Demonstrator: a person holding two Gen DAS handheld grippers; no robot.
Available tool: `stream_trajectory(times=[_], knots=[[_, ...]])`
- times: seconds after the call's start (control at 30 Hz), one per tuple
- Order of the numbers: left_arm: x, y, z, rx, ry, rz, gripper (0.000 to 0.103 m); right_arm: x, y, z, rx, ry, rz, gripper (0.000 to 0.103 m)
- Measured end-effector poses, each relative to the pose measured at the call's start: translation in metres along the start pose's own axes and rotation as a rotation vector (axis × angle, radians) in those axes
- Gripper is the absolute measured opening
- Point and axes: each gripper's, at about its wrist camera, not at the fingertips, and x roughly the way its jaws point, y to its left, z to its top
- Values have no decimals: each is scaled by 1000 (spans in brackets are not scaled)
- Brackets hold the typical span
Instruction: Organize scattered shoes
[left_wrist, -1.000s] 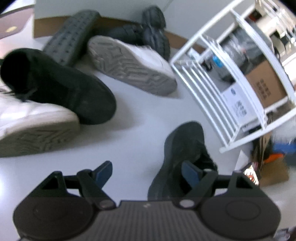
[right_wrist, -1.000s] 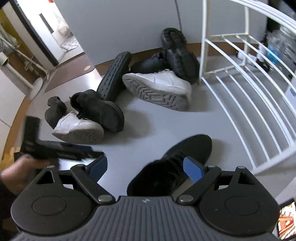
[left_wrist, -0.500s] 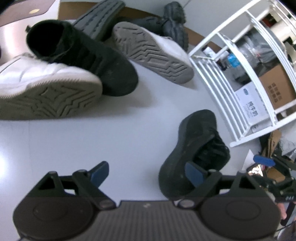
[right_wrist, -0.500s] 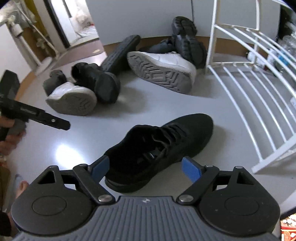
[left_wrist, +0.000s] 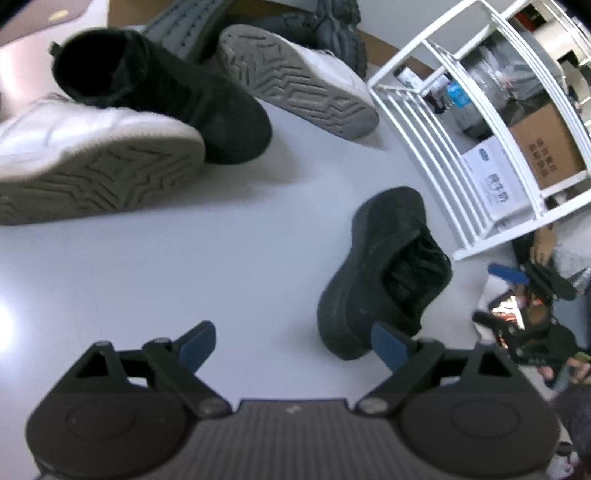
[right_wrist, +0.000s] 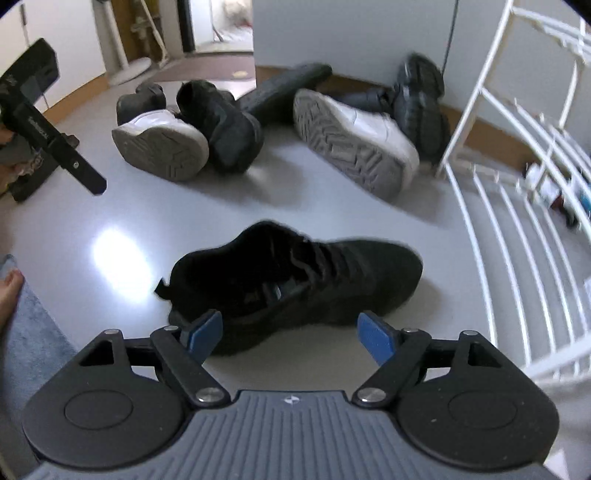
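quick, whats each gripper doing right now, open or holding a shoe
Left gripper: open, holding nothing, over bare floor beside the black sneaker.
Right gripper: open, holding nothing, jaws spread just in front of the black sneaker.

Little can be read. At the right of the left wrist view, a brown cardboard box (left_wrist: 546, 147) and a white box (left_wrist: 495, 181) below it both carry dark printed characters, too blurred to make out. Lettering on the left gripper's (right_wrist: 44, 122) arm is also illegible.
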Motion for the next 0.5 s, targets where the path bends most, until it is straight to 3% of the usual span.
stream_trajectory(times=[0.13,0.33,0.5], knots=[[0,6,-1,-1,3,11,93,17,4,-7,-129,14,-48,84],[1,20,-8,6,27,27,93,39,-11,-9,-59,86,-67,84],[4,34,-11,-33,37,38,93,57,-4,-2,-141,99,-98,85]])
